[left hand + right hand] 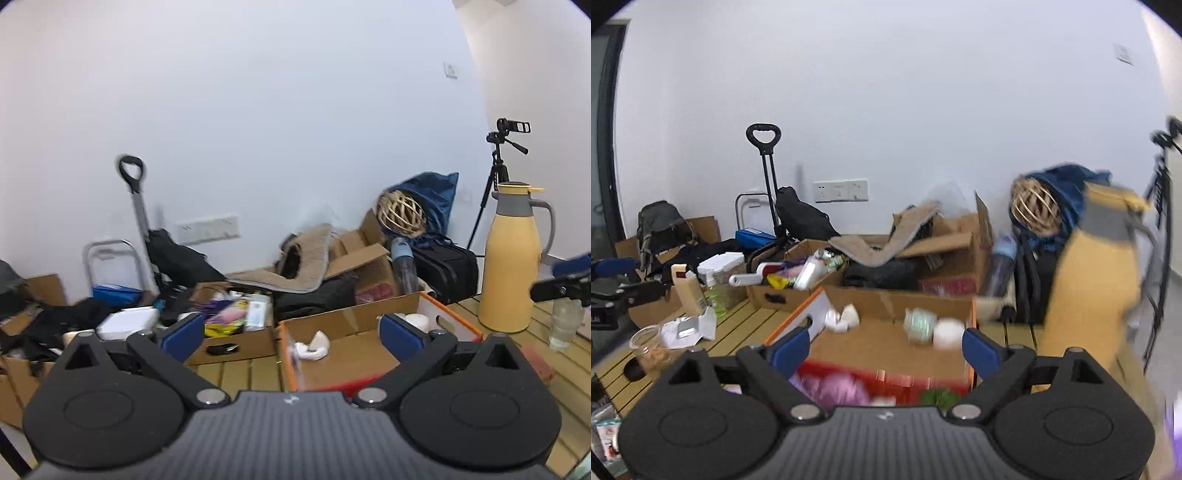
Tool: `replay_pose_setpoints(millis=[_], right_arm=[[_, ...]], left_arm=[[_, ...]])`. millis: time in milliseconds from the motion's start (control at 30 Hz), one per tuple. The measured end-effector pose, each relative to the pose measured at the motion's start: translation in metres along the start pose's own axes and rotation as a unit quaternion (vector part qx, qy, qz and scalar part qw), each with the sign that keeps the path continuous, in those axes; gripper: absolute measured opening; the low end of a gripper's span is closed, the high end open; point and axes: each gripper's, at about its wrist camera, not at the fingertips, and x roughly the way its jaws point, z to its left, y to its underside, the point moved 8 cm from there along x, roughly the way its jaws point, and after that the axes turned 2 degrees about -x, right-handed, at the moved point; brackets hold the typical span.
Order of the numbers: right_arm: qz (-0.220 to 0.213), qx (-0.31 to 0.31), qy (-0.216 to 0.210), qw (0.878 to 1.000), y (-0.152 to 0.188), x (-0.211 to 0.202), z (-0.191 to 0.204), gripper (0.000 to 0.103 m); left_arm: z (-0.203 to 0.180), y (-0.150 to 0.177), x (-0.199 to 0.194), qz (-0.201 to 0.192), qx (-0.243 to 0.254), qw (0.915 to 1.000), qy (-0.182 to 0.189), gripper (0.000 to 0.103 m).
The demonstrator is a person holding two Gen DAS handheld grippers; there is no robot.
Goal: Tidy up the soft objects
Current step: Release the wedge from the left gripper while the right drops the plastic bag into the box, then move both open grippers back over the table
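Several soft things lie in the orange-edged cardboard box (458,325) on the slatted table (243,373): a crumpled white piece (314,345) on the box floor in your left wrist view, and, in your right wrist view, small white lumps (844,317) at the far left corner, a blurred pale green-and-white bundle (932,326) toward the right, and a pink-purple soft mass (834,387) at the near edge. Your left gripper (291,334) stands wide open above the box with nothing between its blue pads (183,334). Your right gripper (884,345) is also spread apart and empty, over the same box. Just right of the box stands a yellow thermos jug (511,258). Behind the table sit an open carton of bottles and packets (236,332), a beige mat (295,262) draped over boxes, a wicker ball (400,214) and a tripod (496,177).
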Motion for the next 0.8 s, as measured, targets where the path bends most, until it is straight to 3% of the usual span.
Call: replay_pose_setpoints(millis=[167, 233, 333, 400, 533, 800], right_arm=[[-0.023, -0.037, 0.029, 0.999, 0.078, -0.058, 0.03, 0.089], [-0.037, -0.042, 0.041, 0.998, 0.111, -0.082, 0.044, 0.09], [-0.052, -0.04, 0.043, 0.997, 0.156, -0.111, 0.059, 0.09], [-0.045, -0.044, 0.055, 0.997, 0.182, -0.121, 0.061, 0.09], [-0.016, -0.039, 0.08, 0.996, 0.196, -0.119, 0.052, 0.09], [-0.017, -0.025, 0.058, 0.998, 0.202, -0.099, 0.065, 0.089]], left_arm=[[0.0, 0.06, -0.077, -0.015, -0.058, 0.9977, 0.032, 0.103], [0.0, 0.091, -0.102, -0.011, -0.076, 0.9968, 0.022, 0.103], [-0.005, 0.14, -0.126, 0.02, -0.099, 0.9949, 0.01, 0.103], [-0.009, 0.166, -0.131, 0.058, -0.083, 0.9948, 0.009, 0.103], [-0.012, 0.184, -0.128, 0.079, -0.052, 0.9952, -0.024, 0.103], [-0.022, 0.194, -0.107, 0.085, -0.063, 0.9943, -0.011, 0.103]])
